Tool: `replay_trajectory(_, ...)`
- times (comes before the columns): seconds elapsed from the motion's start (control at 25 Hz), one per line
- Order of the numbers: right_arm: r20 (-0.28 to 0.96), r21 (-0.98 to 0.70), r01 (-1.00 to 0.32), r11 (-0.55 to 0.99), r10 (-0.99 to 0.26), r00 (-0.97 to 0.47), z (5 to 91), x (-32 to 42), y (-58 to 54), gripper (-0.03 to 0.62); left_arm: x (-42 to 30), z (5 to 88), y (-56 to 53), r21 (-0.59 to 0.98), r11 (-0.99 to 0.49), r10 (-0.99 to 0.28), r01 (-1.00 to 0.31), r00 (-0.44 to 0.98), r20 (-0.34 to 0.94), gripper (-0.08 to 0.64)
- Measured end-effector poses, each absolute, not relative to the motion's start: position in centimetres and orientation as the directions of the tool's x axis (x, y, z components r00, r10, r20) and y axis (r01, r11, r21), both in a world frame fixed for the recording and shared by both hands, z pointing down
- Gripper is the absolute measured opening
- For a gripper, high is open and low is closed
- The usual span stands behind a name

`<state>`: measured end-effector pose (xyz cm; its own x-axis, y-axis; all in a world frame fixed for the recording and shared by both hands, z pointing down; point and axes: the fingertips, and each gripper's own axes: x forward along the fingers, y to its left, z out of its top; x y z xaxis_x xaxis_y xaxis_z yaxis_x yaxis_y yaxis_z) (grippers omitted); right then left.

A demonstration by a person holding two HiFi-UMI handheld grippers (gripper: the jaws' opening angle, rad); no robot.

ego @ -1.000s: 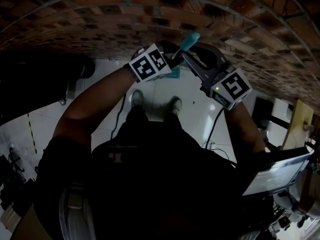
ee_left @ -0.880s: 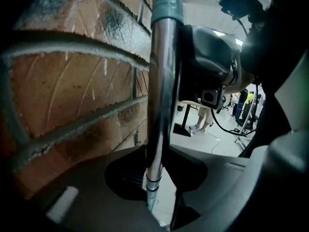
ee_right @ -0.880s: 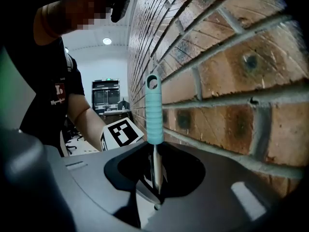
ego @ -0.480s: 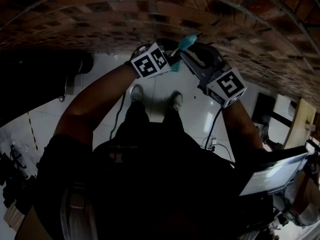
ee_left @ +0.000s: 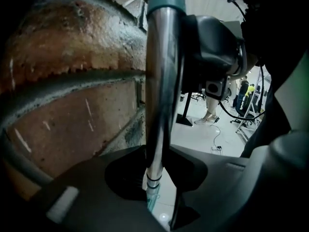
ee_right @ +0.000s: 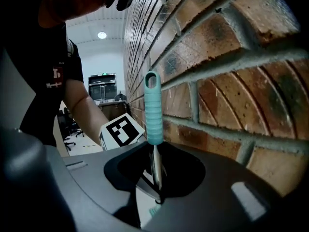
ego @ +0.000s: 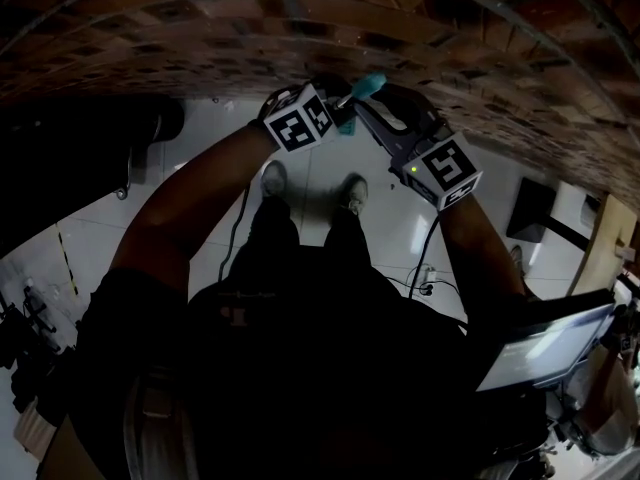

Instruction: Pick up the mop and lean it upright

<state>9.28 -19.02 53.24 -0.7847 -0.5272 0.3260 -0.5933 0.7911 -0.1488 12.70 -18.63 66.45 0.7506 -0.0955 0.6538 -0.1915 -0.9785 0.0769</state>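
Steel, probably slick but stiff, the mop handle point(ee_left: 161, 81) stands upright by the brick wall point(ee_right: 231, 81); our left tool point(ee_left: 157, 178) clamps it lower, right tool point(ee_right: 155, 178) under the teal grip point(ee_right: 154, 110) (surer hold).

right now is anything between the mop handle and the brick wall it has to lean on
Nothing visible stands in the way. The mop handle is upright close beside the brick wall, and the right gripper view shows only open space between them. The left claw and the right claw both grip its pole.
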Motion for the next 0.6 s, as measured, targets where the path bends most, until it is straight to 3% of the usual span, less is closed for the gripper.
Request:
replay_trajectory(0.36, 0.324, -0.138, -0.610, 0.780, -0.547, -0.772, 53.46, 9.40, -19.58, 0.104, 12.87, 66.63, -19.36, 0.064, -0.974, -0.130, -0.218, 0.768, 0.627, 0.100)
replay_trajectory(0.6, 0.335, -0.109, -0.659, 0.744, -0.597, -0.729, 53.32, 9.65, -19.97, 0.132, 12.05, 66.07, -19.70, 0.059, -0.944, -0.218, -0.324, 0.749, 0.625, 0.107)
